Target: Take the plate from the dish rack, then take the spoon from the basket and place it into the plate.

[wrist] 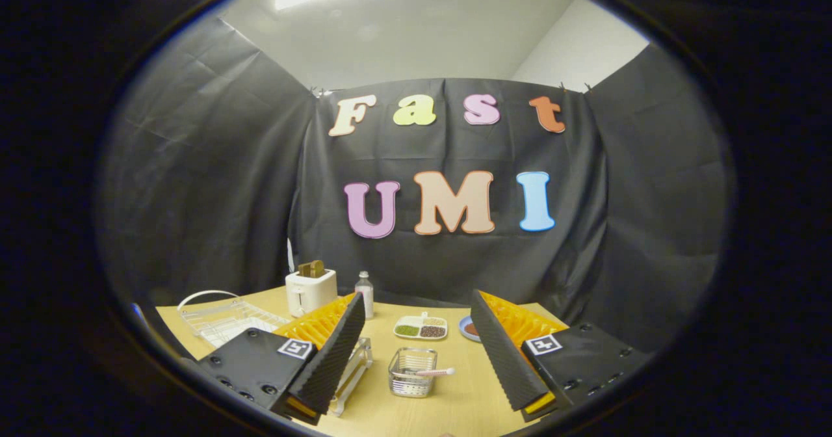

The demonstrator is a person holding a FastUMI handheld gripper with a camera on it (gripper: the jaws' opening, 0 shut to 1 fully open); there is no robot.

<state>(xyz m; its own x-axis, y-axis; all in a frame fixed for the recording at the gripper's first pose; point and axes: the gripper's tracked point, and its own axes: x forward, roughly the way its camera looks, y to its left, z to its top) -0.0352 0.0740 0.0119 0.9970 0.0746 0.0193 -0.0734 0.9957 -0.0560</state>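
Gripper [422, 365] fingers spread wide, holding nothing. Basket [412, 372] with spoon [434, 372] between them, mid-table [455, 404]. Dish rack [351, 375] beside left finger. Toaster [311, 291] at far edge.

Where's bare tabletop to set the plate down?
Gripper open, holding nothing. Bare wood lies between the fingers around the wire basket with the spoon, and between it and the divided snack tray. Crowded: far left, with the white dish rack, toaster, and bottle.
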